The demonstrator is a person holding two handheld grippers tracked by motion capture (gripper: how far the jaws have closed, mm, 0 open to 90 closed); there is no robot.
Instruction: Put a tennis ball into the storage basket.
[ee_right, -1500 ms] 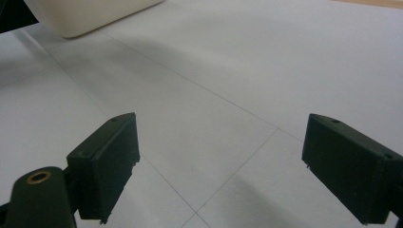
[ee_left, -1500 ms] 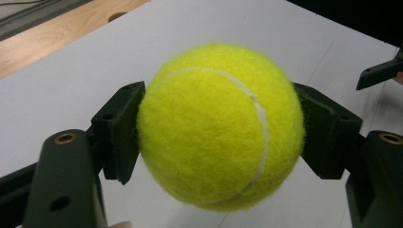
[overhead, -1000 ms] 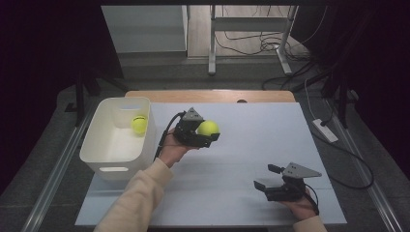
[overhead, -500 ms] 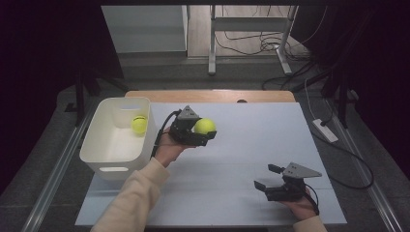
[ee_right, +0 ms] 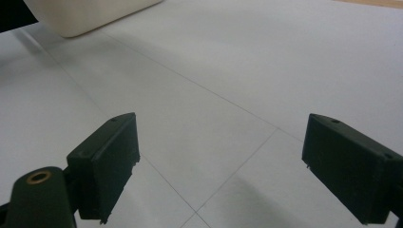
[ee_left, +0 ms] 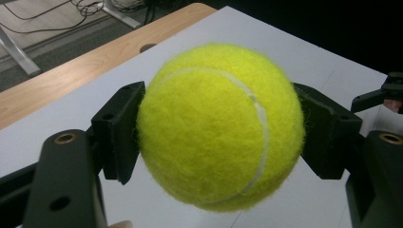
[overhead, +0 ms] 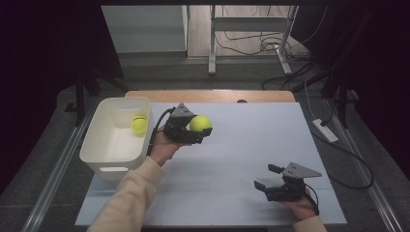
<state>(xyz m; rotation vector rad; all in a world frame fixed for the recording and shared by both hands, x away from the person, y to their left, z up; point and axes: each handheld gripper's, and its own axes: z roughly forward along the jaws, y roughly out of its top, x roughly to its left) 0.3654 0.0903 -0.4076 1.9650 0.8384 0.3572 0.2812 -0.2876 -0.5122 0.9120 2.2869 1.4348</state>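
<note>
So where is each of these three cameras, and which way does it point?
High view: above the person's side, looking forward and down on the table; both forearms and the left gripper show.
Left gripper view: rides that gripper, looking along its jaws at the clamped tennis ball.
Right gripper view: rides the right gripper, looking along open jaws toward the white bin.
Shared: the high view shows that ball and bin too.

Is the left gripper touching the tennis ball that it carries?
Touching. In the left gripper view, both black jaws of the left gripper press against the sides of the tennis ball, with no gap at either pad.
</note>
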